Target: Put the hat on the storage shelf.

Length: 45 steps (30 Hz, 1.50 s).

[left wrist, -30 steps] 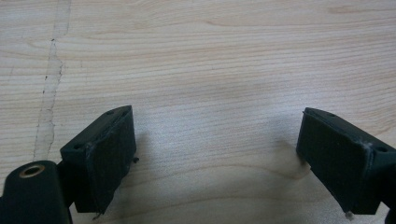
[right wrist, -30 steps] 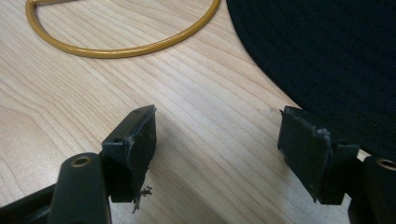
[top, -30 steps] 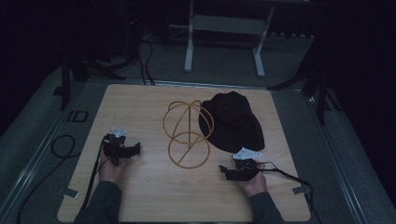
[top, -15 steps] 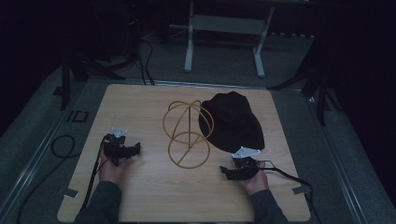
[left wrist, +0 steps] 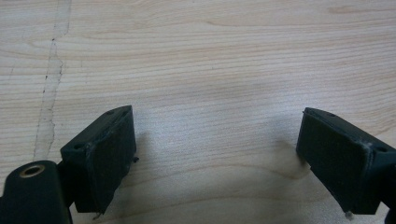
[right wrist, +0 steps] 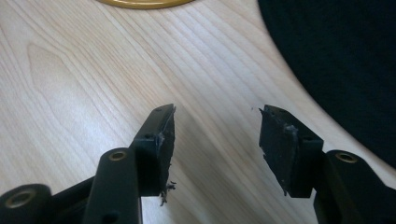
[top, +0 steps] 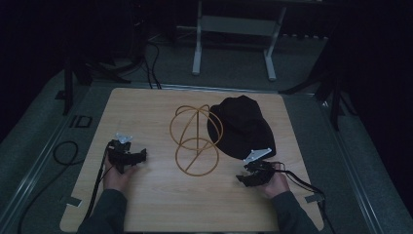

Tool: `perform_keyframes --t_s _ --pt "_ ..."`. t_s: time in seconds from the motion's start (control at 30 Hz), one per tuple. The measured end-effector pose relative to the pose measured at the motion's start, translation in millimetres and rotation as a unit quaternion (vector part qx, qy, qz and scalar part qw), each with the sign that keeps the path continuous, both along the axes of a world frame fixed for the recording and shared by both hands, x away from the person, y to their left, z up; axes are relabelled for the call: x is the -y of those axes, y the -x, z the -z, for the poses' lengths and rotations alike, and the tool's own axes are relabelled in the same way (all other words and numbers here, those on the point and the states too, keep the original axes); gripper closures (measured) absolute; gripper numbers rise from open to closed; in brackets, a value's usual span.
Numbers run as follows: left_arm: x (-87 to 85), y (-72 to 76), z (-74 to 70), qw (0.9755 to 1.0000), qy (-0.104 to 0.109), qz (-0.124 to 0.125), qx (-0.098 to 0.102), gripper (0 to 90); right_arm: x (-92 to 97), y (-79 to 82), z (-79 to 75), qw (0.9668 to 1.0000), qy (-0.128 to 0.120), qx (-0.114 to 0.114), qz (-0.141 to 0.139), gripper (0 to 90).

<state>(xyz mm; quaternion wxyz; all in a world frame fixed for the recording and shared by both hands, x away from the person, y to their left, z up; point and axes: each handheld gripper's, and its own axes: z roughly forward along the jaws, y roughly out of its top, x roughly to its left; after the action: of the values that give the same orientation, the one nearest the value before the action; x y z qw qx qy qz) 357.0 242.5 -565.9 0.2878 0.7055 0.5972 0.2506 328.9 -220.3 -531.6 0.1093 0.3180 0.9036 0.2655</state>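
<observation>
Black hat [top: 242, 127] being approached by the right tool [top: 254, 174].
Jaws half spread, just been closing, nothing between; the brim just ahead must be pinched.

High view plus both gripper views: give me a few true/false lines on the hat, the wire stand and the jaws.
1. The black hat lies on the table beside the gold wire stand. True.
2. The right gripper has the hat's brim clamped in its jaws. False: the jaws stand apart over bare wood, the hat off to one side; they have just been closing with nothing between them.
3. The left gripper has its jaws wide apart with only table between them. True.
4. The hat sits on top of the wire stand. False: it lies flat on the table next to it.
5. The left gripper touches the stand. False: bare table lies between them.
</observation>
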Motion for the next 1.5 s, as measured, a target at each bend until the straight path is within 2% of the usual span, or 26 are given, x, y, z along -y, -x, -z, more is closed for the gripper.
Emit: perform_keyframes --t_s 0.07,0.17,0.27,0.4,0.47,0.57,0.8,1.07,1.27,1.5 --pt "0.0 0.0 0.1 1.0 0.0 0.0 0.0 12.2 1.0 -1.1 -6.5 1.0 0.005 -0.002 -0.002 45.7" --pt "0.0 0.0 0.1 1.0 0.0 0.0 0.0 12.2 1.7 -3.1 -15.2 0.9995 0.031 0.009 -0.006 45.8" --pt "0.0 0.0 0.1 1.0 0.0 0.0 0.0 12.2 5.1 -7.8 -24.8 0.9993 0.034 0.01 -0.005 46.7" --pt "0.0 0.0 0.1 1.0 0.0 0.0 0.001 12.2 8.2 -13.3 -35.3 0.9993 0.036 -0.003 -0.009 47.7" --pt "0.0 0.0 0.1 1.0 0.0 0.0 0.001 12.2 8.2 -15.2 -38.6 0.9987 0.044 -0.016 -0.016 48.1" --pt "0.0 0.0 0.1 1.0 0.0 0.0 0.001 12.2 9.0 -18.5 -44.4 0.9979 0.059 -0.022 -0.017 48.0" --pt "0.0 0.0 0.1 1.0 0.0 0.0 0.001 12.2 19.5 -30.1 -63.2 0.9986 0.05 -0.016 0.006 48.5" --pt "0.0 0.0 0.1 1.0 0.0 0.0 0.001 12.2 32.3 -45.0 -80.6 0.9971 0.062 -0.017 0.04 49.0" --pt "0.1 -0.1 0.2 1.0 0.0 -0.001 0.001 12.2 35.3 -56.8 -82.1 0.9952 0.076 -0.03 0.054 49.8" --pt "0.0 0.0 0.1 1.0 0.0 0.0 0.001 12.2 40.1 -68.9 -85.0 0.9939 0.084 -0.025 0.066 49.3"
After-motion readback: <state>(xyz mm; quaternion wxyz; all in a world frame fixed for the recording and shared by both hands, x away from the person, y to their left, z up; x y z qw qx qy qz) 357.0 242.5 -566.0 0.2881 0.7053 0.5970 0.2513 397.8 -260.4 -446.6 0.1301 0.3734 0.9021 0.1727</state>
